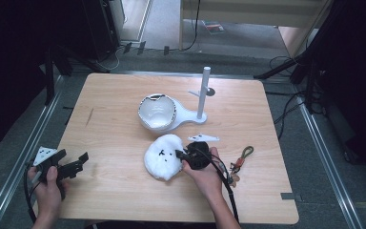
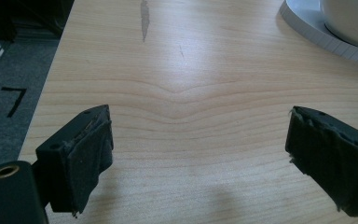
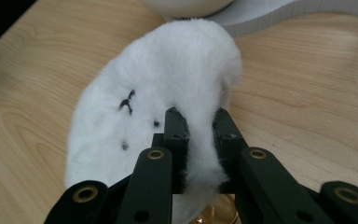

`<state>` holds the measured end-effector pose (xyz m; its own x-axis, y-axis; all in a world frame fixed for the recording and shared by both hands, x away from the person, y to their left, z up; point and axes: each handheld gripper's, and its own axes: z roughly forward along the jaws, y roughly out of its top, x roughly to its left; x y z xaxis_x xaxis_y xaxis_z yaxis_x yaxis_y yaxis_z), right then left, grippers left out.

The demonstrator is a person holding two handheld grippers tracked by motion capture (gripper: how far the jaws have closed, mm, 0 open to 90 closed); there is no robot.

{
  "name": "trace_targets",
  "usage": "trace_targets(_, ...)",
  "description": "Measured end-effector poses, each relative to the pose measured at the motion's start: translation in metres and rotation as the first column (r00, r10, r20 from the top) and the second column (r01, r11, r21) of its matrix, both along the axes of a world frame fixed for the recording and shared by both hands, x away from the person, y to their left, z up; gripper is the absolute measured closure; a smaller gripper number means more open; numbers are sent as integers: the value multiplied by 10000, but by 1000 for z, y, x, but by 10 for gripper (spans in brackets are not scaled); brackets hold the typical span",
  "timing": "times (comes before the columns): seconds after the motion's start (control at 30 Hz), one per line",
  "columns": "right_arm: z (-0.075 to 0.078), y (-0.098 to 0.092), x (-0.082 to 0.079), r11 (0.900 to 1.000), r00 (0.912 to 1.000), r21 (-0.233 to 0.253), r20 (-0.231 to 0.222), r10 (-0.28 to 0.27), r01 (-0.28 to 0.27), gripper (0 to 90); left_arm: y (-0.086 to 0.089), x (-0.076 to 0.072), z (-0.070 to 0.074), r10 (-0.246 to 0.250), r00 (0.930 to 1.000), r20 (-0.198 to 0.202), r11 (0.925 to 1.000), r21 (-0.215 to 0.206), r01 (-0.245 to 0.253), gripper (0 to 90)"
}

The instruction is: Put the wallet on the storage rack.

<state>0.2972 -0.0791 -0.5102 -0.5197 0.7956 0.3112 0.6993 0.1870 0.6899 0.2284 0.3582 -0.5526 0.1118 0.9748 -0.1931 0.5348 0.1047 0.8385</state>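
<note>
White fluffy cloth [image 3: 168,98] is lying on the tabletop [image 1: 114,138], and the right hand-held gripper [image 3: 199,125] is pinching its near edge between both jaws. Small dark marks on the cloth, just left of that gripper, are hard to make out. The left hand-held gripper [image 2: 198,154] is hovering with jaws spread wide over bare wood. Ahead of it, a white stand [image 2: 321,32] is cut off by the frame.
</note>
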Motion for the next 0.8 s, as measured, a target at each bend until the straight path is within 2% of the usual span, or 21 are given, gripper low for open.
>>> trace_targets(0.13,14,-3,-10,9988,9995,463,253,-197,185,807,0,0,0,0,10000,2,10000,4,0,83)
trace_targets(0.2,20,-6,-14,9955,9992,906,282,-301,274,807,0,0,0,6,10000,8,10000,-1,-6,83)
trace_targets(0.23,27,-9,-18,9905,9985,1306,281,-466,425,807,0,0,0,6,10000,10,10000,-2,-6,83)
trace_targets(0.57,55,-15,-30,9838,9899,1571,981,-1028,866,807,0,0,0,-35,10000,28,10000,14,35,83)
trace_targets(0.8,67,-20,-32,9727,9801,1904,1214,-1571,1323,805,0,-1,0,-35,10000,89,10000,38,35,83)
